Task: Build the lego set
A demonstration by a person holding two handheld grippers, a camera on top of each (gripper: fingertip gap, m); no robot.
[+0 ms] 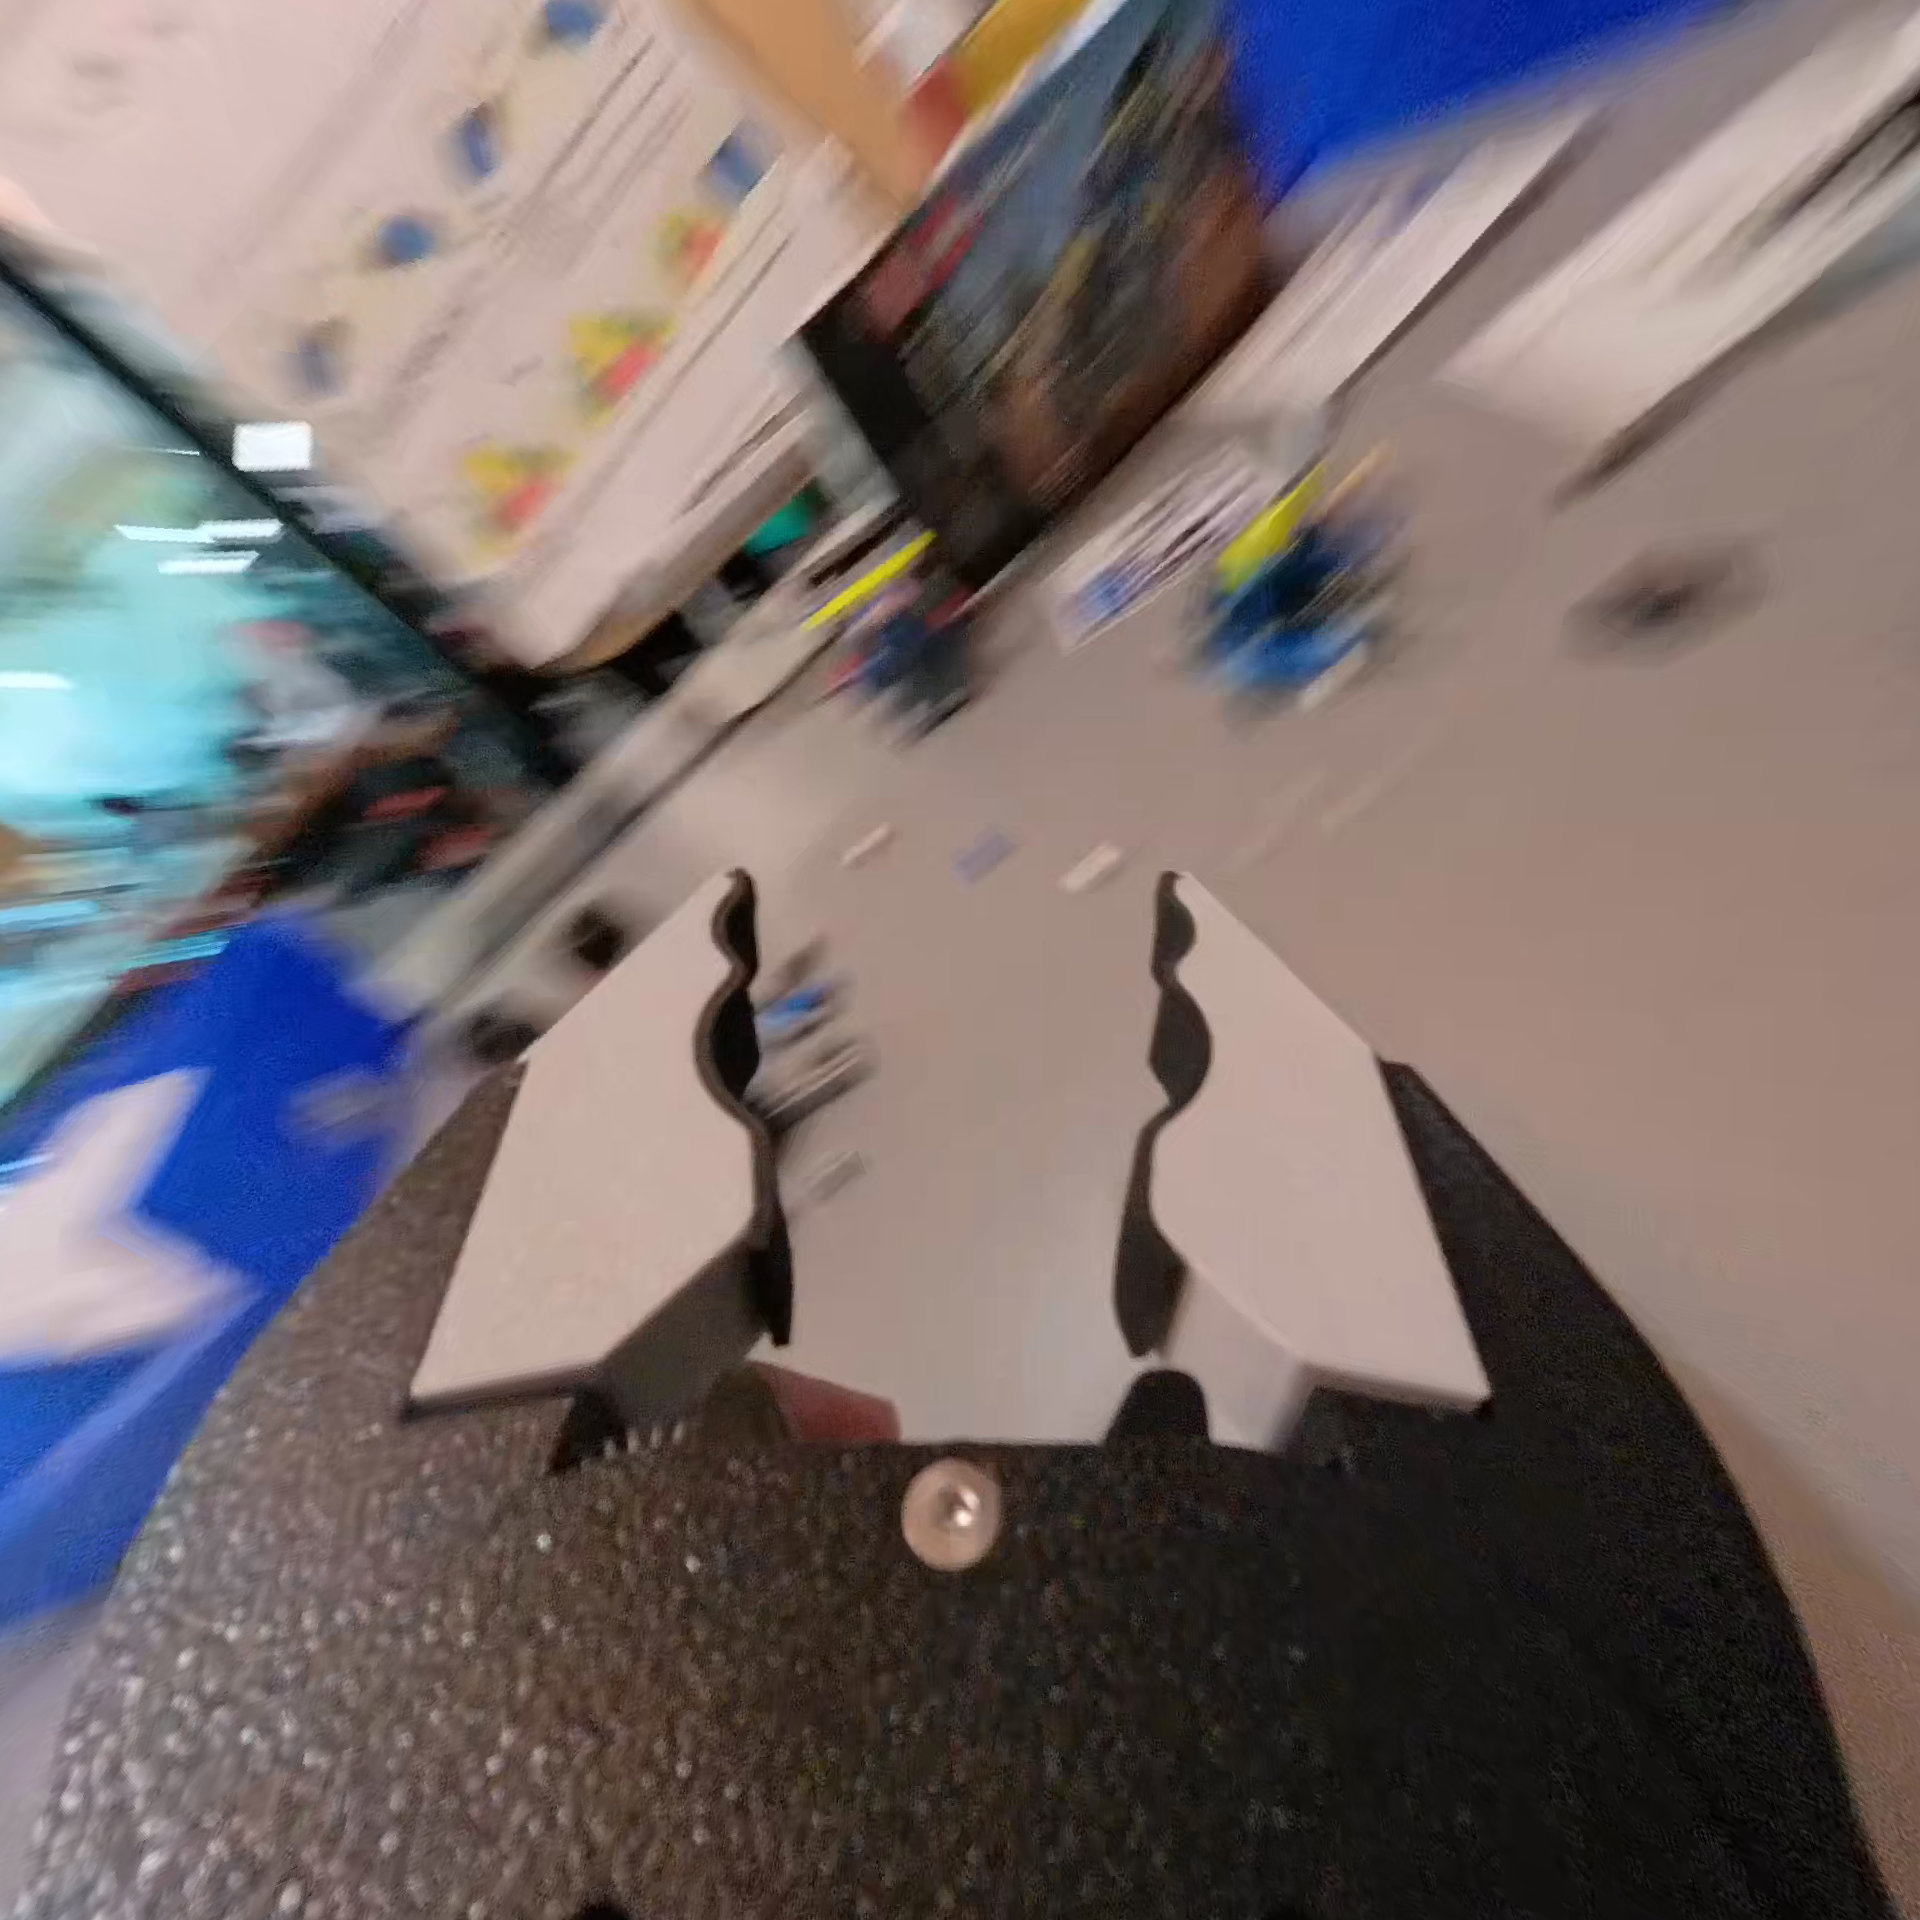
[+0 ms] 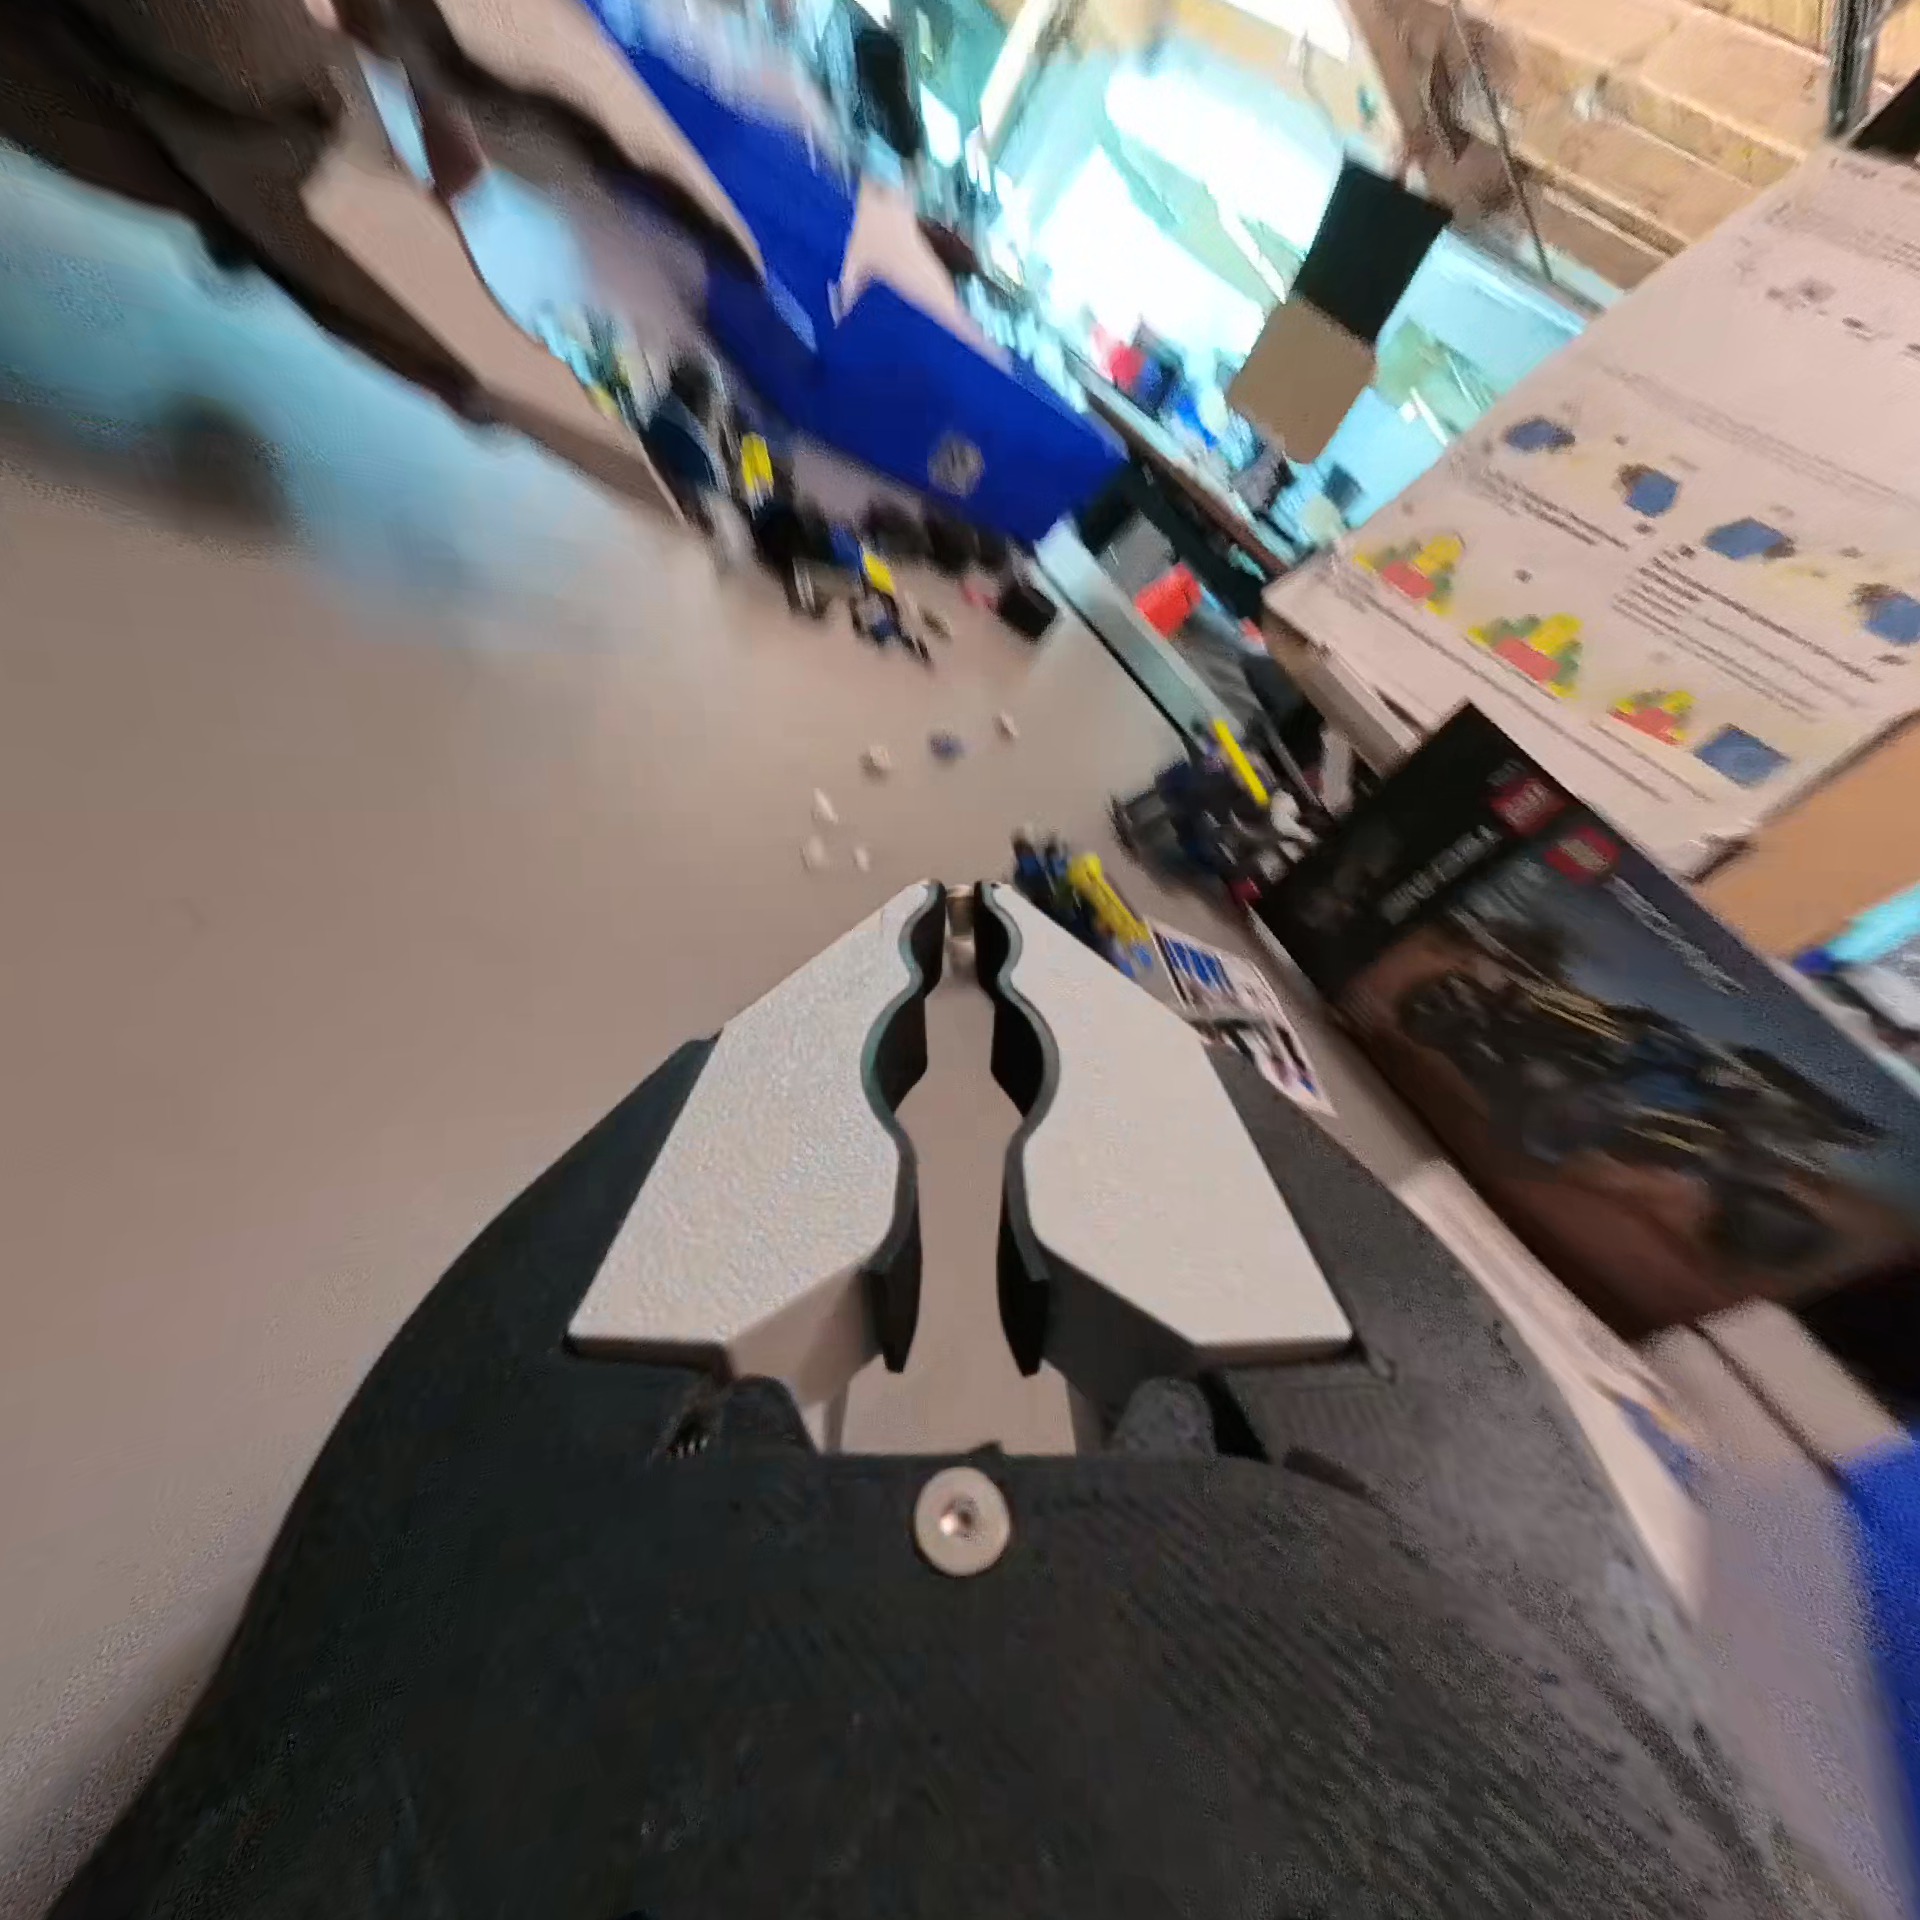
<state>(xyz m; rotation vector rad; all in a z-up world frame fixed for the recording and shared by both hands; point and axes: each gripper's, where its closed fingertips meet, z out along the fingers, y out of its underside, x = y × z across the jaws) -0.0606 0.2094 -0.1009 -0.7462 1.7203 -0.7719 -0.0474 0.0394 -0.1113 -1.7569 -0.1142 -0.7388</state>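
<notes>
Both views are motion-blurred. In the left wrist view my left gripper (image 1: 954,894) is open and empty, a little above the grey table (image 1: 1455,935). Small loose pieces (image 1: 987,854) lie just beyond its tips, and more lie beside its left finger (image 1: 810,1039). A blue and yellow lego build (image 1: 1288,592) stands farther off. In the right wrist view my right gripper (image 2: 958,896) is shut on a small light grey piece (image 2: 961,925) held at its tips. A blue and yellow build (image 2: 1081,904) sits just right of the tips. Small white pieces (image 2: 842,821) lie ahead.
The dark lego box (image 2: 1558,1039) stands along the right, also in the left wrist view (image 1: 1070,312). A printed instruction sheet (image 2: 1662,520) leans behind it. A sticker sheet (image 2: 1236,997) lies by the box. A pile of dark, blue and yellow pieces (image 2: 831,561) lies farther back.
</notes>
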